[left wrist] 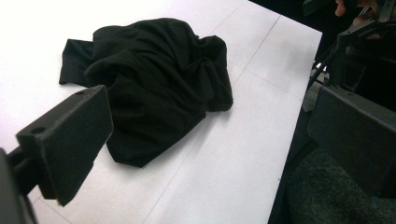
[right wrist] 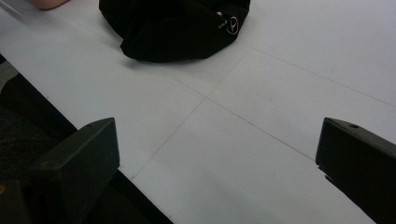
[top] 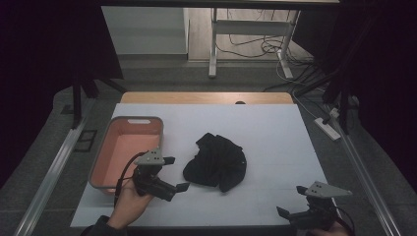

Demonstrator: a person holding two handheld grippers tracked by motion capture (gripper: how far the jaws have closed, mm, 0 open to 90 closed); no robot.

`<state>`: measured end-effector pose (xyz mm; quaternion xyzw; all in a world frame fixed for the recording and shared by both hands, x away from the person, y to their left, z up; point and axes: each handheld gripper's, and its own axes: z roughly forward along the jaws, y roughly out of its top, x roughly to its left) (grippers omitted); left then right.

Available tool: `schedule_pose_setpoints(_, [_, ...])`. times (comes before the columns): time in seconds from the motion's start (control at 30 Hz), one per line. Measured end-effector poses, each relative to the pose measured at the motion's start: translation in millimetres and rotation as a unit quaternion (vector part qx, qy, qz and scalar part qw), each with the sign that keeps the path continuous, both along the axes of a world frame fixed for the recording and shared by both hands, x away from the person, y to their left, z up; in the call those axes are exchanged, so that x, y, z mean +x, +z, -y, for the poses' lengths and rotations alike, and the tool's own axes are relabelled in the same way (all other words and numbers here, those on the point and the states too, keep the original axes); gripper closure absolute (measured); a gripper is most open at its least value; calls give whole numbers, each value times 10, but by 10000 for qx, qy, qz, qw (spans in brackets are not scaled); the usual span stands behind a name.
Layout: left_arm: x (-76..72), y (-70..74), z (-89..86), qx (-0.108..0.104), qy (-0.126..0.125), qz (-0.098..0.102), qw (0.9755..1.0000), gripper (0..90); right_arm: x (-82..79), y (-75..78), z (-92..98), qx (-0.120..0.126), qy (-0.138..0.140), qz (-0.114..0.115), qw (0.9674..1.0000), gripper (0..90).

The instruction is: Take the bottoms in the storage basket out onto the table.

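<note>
On my bench (top: 275, 142): one crumpled black garment (top: 216, 162), one pink bin (top: 128, 147) left of it, my two hand-held grippers, left (top: 175, 173) and right (top: 292, 201), both wide and empty.

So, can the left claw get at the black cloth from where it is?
Probably yes. The left claw is open and sits just beside the black cloth, pointing toward it, with only bare white table between them. The pink bin lies on its other side.

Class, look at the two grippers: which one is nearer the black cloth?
The left gripper, beside the pink bin, with jaws open just short of the black cloth. The right gripper hangs at the table's near right corner, well away.
</note>
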<state>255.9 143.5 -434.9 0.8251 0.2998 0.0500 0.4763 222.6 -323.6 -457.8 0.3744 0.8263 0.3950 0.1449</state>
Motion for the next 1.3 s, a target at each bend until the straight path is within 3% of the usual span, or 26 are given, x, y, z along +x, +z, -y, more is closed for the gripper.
schedule_pose_setpoints(0.63, [-136, -76, -164, -98, 177, -115, 9997, 6, 3, -1, -2, -14, -6, -8, 10000, 0])
schedule_pose_setpoints(1.3, [-301, -111, -458, -131, 553, -122, 9983, 3, 6, -3, -2, -13, -23, -25, 10000, 0])
